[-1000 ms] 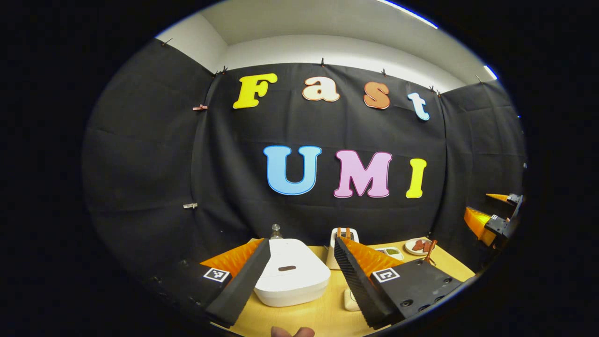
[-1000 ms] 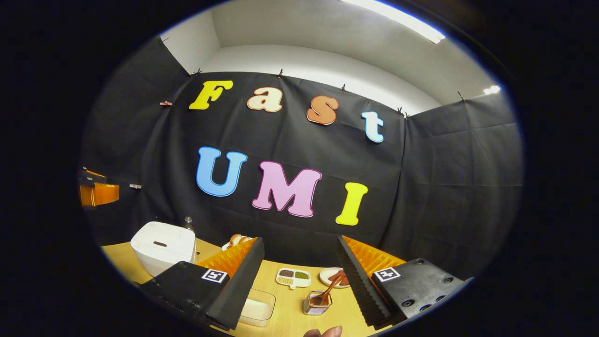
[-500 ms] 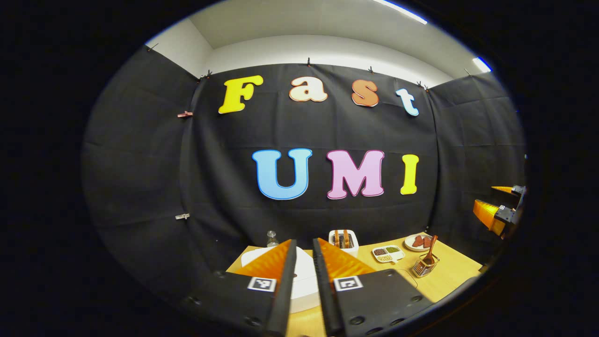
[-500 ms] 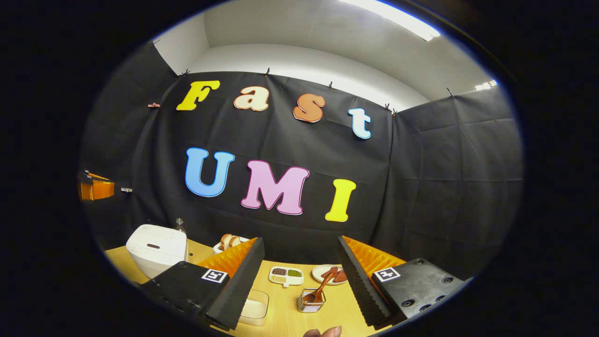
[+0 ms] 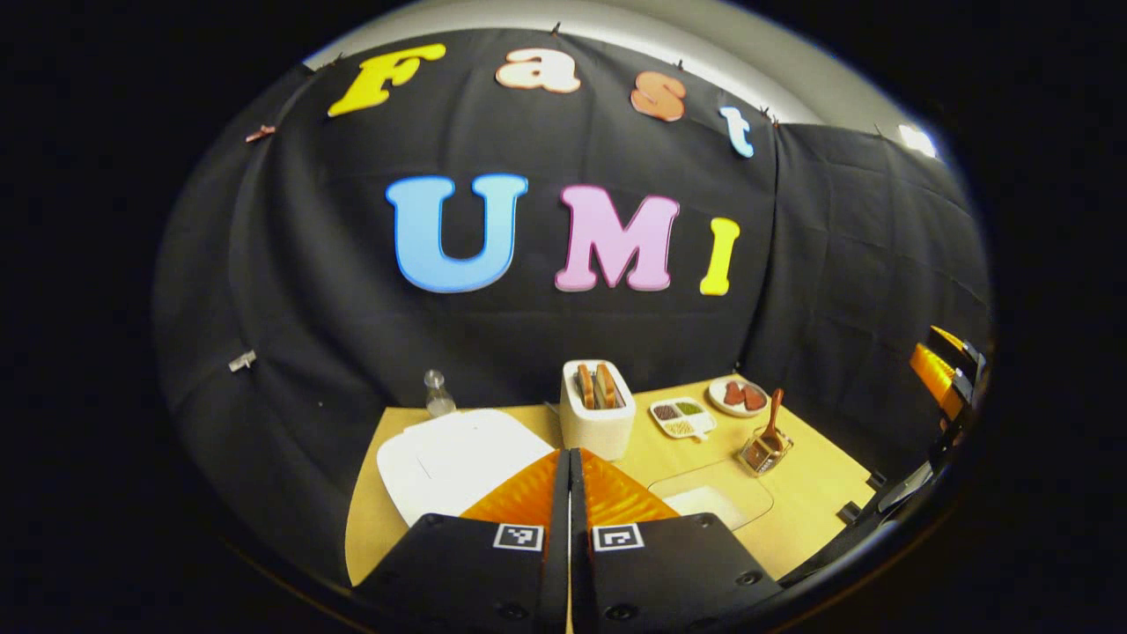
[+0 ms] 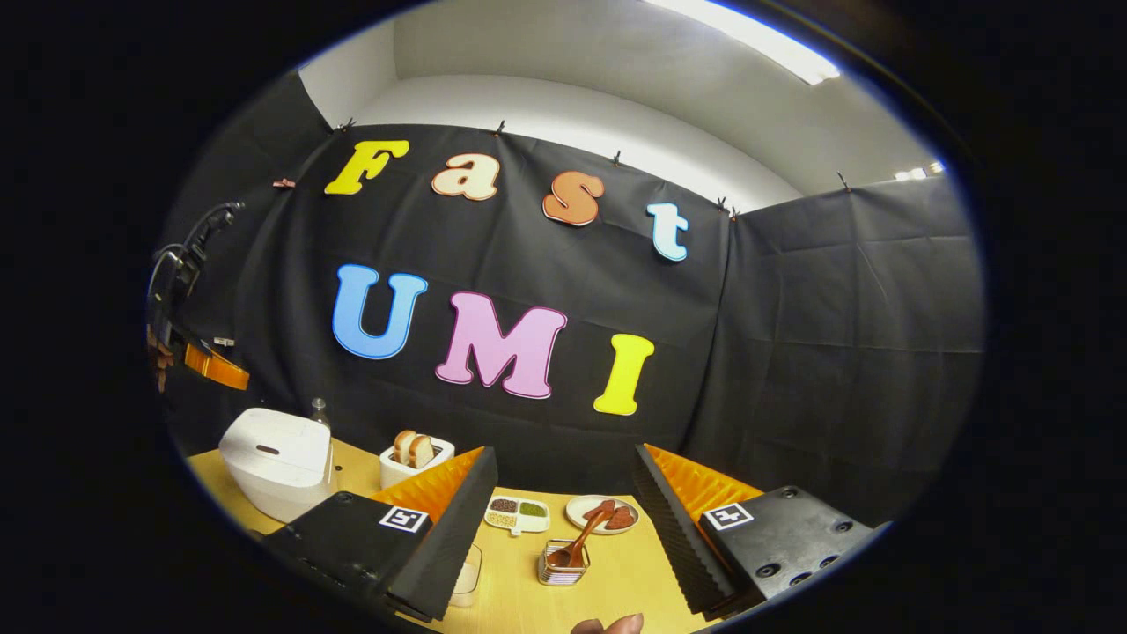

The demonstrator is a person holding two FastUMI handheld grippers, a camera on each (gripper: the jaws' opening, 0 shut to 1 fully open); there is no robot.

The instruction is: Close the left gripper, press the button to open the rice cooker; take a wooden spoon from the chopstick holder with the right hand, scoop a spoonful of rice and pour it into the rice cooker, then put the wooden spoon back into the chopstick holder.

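The white rice cooker (image 5: 458,458) stands with its lid down at the table's left, and my left gripper (image 5: 569,453) is shut with nothing between its jaws, above the cooker's right edge. In the right gripper view the cooker (image 6: 277,458) shows a dark slot button on its lid, and the left gripper (image 6: 211,370) hangs above it. My right gripper (image 6: 564,452) is open and holds nothing, above the wooden spoon (image 6: 577,541) that leans in the metal chopstick holder (image 6: 562,568). A clear rice container (image 5: 713,493) lies between the cooker and the holder (image 5: 764,451).
A white toaster with bread (image 5: 597,409), a divided dish of grains (image 5: 682,416), a plate with red pieces (image 5: 740,396) and a small glass bottle (image 5: 436,392) stand along the back of the wooden table (image 5: 819,493). The right gripper (image 5: 946,374) shows at the far right.
My left gripper went from wide open to fully shut and now looks more steeply down at the table. The right gripper stayed open and barely drifted.
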